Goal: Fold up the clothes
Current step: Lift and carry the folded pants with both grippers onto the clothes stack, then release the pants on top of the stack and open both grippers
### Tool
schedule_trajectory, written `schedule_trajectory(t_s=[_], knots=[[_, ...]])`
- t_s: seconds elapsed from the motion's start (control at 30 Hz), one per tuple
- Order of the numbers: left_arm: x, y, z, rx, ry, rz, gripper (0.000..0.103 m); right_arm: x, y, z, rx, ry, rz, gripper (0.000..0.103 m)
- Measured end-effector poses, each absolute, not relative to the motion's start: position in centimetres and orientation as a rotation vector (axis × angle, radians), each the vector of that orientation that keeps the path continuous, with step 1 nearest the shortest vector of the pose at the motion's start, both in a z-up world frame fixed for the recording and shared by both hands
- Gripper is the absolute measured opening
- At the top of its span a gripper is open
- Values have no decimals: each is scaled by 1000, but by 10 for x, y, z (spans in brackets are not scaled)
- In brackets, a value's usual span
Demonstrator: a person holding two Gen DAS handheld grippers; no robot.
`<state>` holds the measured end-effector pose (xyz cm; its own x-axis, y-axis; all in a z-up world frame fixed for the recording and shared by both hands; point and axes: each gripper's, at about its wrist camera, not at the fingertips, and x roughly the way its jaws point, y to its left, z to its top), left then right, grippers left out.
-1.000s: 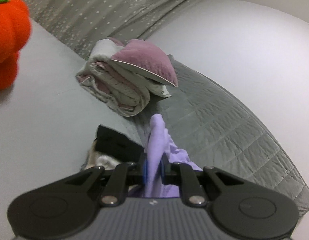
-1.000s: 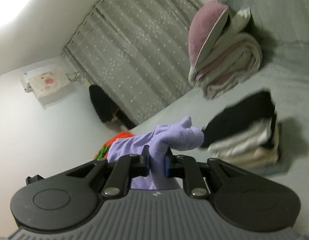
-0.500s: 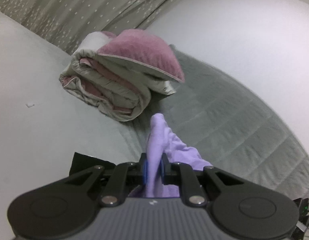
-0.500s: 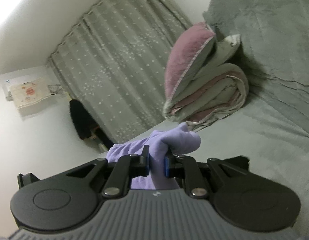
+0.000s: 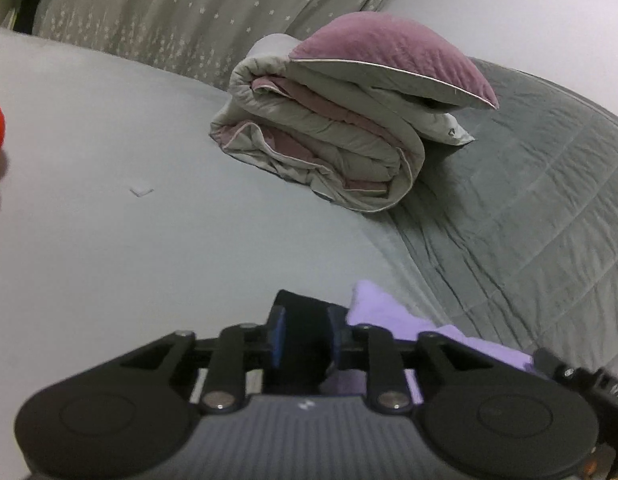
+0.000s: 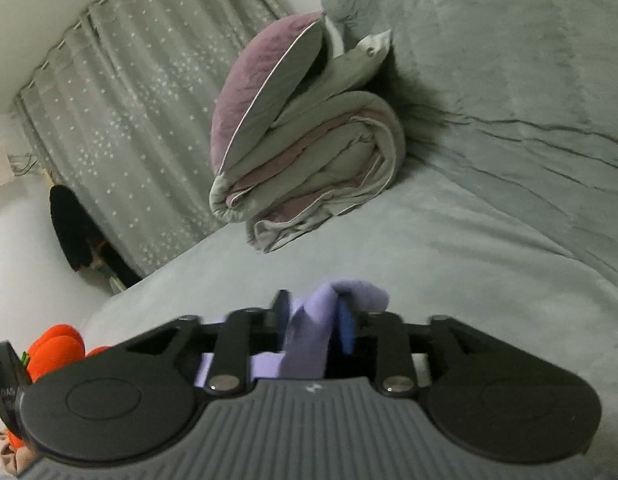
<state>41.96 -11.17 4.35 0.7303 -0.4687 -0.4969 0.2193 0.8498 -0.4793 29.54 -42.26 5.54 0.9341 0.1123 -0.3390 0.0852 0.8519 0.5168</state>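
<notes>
A lavender garment (image 5: 393, 320) lies just to the right of my left gripper (image 5: 305, 330). That gripper is open, and only a black garment (image 5: 301, 312) shows between its fingers. In the right wrist view the same lavender garment (image 6: 313, 332) hangs loosely between the parted fingers of my right gripper (image 6: 315, 322), which is open. Both grippers are low over the grey bed sheet (image 5: 149, 216).
A folded grey and mauve duvet (image 5: 329, 152) with a mauve pillow (image 5: 389, 56) on top lies ahead. A quilted grey blanket (image 5: 529, 184) covers the right side. An orange plush pumpkin (image 6: 53, 350) sits to the left. A dotted grey curtain (image 6: 121, 112) hangs behind.
Both grippers have opened and let go of the lavender garment. They have dropped lower toward the bed, and the garment has slumped down beside the left gripper.
</notes>
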Motion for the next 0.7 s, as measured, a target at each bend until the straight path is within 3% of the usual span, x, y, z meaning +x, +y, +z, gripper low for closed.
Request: schedule_trajectory(t_s=[0.13,0.3,0.6,0.7], knots=[[407,-109,58,-383,621,-388,43,281,-430,67,539,340,-10,41],[391,-120,79,-318,617,-390,65,269,-430,83,530,338,-17,49],[354,-145,113,-112,674,-310,94,250,-405,116,448,414,-45,75],[341,-151,120,-47,686,-266,100,244,-394,121,417,461,-60,78]])
